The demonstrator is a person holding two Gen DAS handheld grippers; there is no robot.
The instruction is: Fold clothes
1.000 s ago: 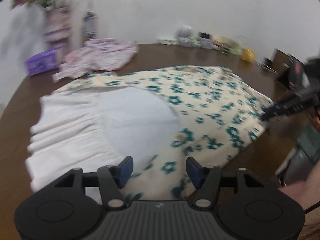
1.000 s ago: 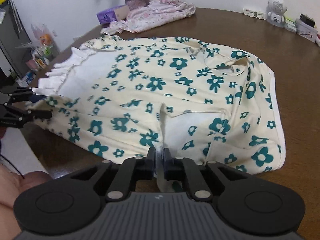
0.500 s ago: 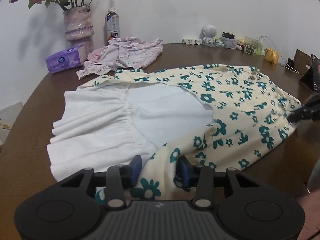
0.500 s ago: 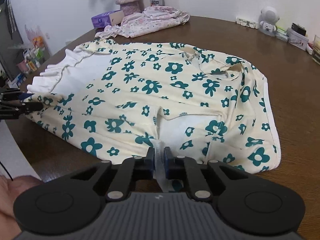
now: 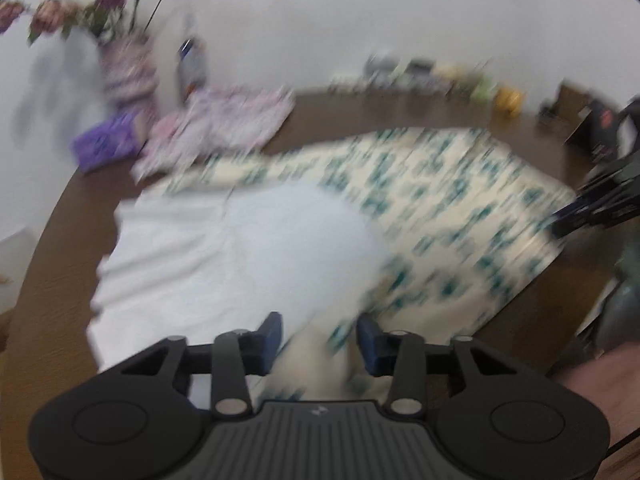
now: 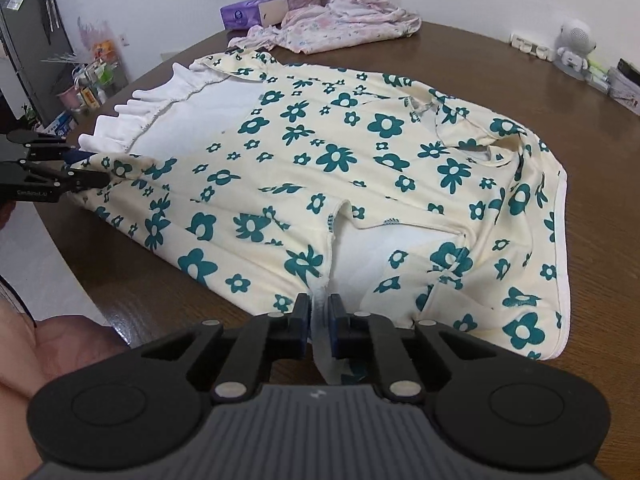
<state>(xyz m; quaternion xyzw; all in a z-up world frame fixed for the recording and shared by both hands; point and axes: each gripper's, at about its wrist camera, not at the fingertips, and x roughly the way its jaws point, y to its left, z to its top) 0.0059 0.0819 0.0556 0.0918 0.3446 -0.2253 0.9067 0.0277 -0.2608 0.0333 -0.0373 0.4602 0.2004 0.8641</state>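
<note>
Two views, left wrist first: blurred; the left gripper (image 5: 319, 334) had just been opening, floral dress (image 5: 440, 208) cloth between pads that stood apart.
Dress edge: near hem overhung the table (image 5: 60, 220) rim.
Right wrist: the right gripper (image 6: 319, 320) was clamped on the dress's near edge.
Open room: bare wood beyond the dress, up to the pink garment (image 6: 344, 24).

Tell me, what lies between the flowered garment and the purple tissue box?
In the right wrist view, a crumpled pink patterned garment lies on the table between the flowered garment and the purple tissue box.
</note>
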